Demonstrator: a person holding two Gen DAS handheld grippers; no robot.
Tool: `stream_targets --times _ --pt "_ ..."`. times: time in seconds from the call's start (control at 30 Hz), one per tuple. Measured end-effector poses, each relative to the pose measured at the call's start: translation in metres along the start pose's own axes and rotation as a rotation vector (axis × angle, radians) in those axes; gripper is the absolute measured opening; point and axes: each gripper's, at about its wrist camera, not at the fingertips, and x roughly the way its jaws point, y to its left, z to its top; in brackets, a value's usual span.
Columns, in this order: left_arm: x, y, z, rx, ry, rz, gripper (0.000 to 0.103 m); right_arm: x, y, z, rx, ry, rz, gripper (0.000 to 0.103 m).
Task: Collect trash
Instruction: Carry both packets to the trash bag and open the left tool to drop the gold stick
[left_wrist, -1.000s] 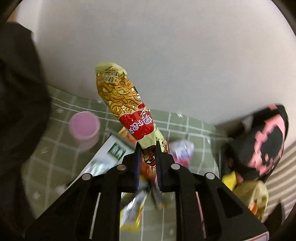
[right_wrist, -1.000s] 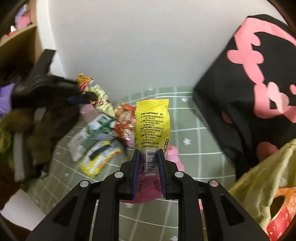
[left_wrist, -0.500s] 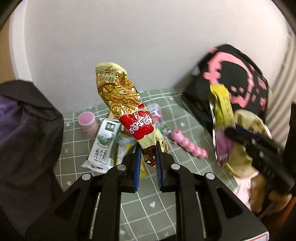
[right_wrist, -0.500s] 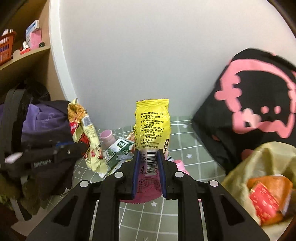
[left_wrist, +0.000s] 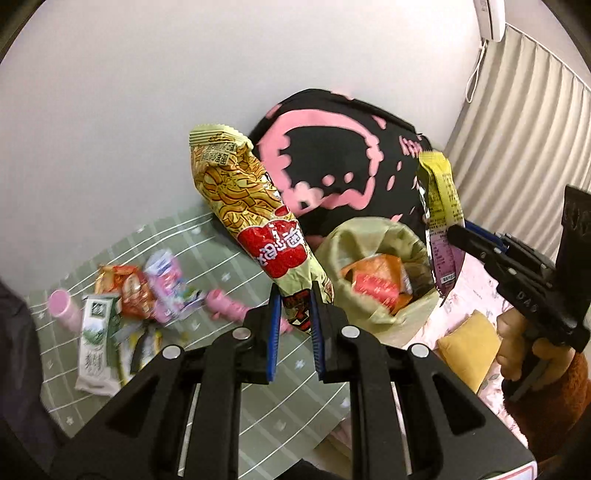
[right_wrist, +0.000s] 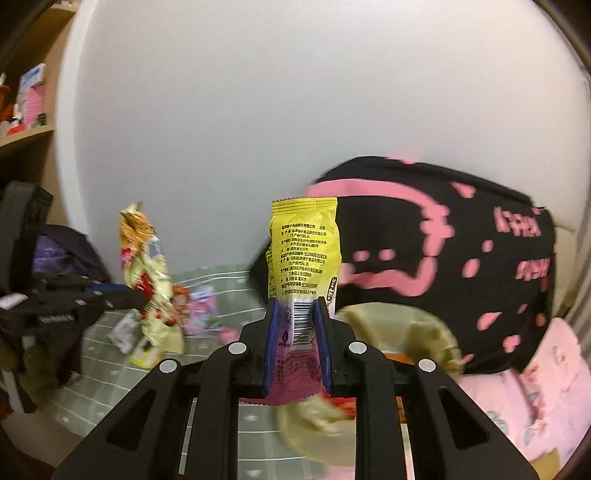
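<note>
Left gripper (left_wrist: 293, 295): jaws clamped on the lower end of a long noodle snack packet (left_wrist: 255, 225), which stands up and leans left, in the air above the table.
Right gripper (right_wrist: 295, 314): jaws pinched on a yellow packet (right_wrist: 303, 251) at its barcode, the purple bottom end hanging below the pads; a person's hand (left_wrist: 517, 350) grips the handle.
Trash bag (left_wrist: 369, 236): pale green, mouth open, at the table's right edge below the black-and-pink cushion (left_wrist: 332, 158); an orange wrapper (left_wrist: 373, 280) lies inside. In the left wrist view the yellow packet hangs over its right rim.
Table (left_wrist: 229, 254): green cloth with white grid lines, its back edge against the white wall (left_wrist: 147, 92).
Left on the table: a pink cup (left_wrist: 64, 308), a white-and-green carton (left_wrist: 96, 343), a red wrapper (left_wrist: 129, 291), a pink-and-white pouch (left_wrist: 166, 284), a pink toy (left_wrist: 229, 306), all bunched at the left.
Open room: bare cloth in front of the bag and near the table's front edge.
Sides: dark bag (right_wrist: 55, 251) at left, curtain (left_wrist: 524, 140) at right.
Writing: Chinese print on both packets, large white characters on the noodle packet's red patch; too small to read further.
</note>
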Motion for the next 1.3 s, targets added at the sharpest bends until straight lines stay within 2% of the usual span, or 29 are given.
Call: stream_targets --times 0.1,0.2,0.27,0.37,0.47,0.63,0.73,0.8,0.87,0.93,1.0,1.17,1.3 --pt "0.024 -0.01 0.012 -0.019 0.019 -0.073 0.014 0.004 -0.027 -0.002 0.018 -0.002 -0.022 0.019" --pt "0.054 -0.028 0.021 -0.011 0.049 -0.104 0.014 0.009 -0.052 -0.004 0.037 -0.011 -0.042 0.019" --pt "0.076 -0.04 0.026 -0.016 0.083 -0.15 0.014 0.012 -0.07 -0.004 0.054 -0.018 -0.051 0.019" --pt "0.109 -0.061 0.029 0.019 0.128 -0.173 0.014 0.017 -0.094 -0.006 0.068 -0.032 -0.064 0.019" --pt "0.153 -0.079 0.027 0.008 0.219 -0.243 0.014 0.022 -0.115 -0.011 0.085 -0.029 -0.066 0.019" --pt "0.212 -0.109 0.009 0.05 0.369 -0.213 0.014 0.029 -0.149 -0.02 0.108 -0.028 -0.073 0.019" --pt "0.234 -0.123 -0.004 0.064 0.4 -0.174 0.014 0.035 -0.164 -0.024 0.118 -0.016 -0.065 0.019" --pt "0.239 -0.129 -0.008 0.086 0.39 -0.135 0.016 0.038 -0.17 -0.027 0.117 -0.007 -0.06 0.019" --pt "0.238 -0.131 -0.011 0.087 0.38 -0.132 0.021 0.042 -0.174 -0.031 0.115 0.004 -0.05 0.019" --pt "0.231 -0.131 -0.011 0.065 0.363 -0.15 0.036 0.046 -0.178 -0.035 0.117 0.01 -0.038 0.019" --pt "0.221 -0.13 -0.009 0.057 0.333 -0.148 0.043 0.048 -0.178 -0.039 0.128 0.015 -0.025 0.019" --pt "0.172 -0.115 -0.004 0.042 0.245 -0.119 0.044 0.06 -0.17 -0.037 0.152 0.044 0.06 0.019" --pt "0.132 -0.083 0.002 -0.035 0.135 -0.019 0.048 0.082 -0.139 -0.038 0.091 0.119 0.147 0.019"
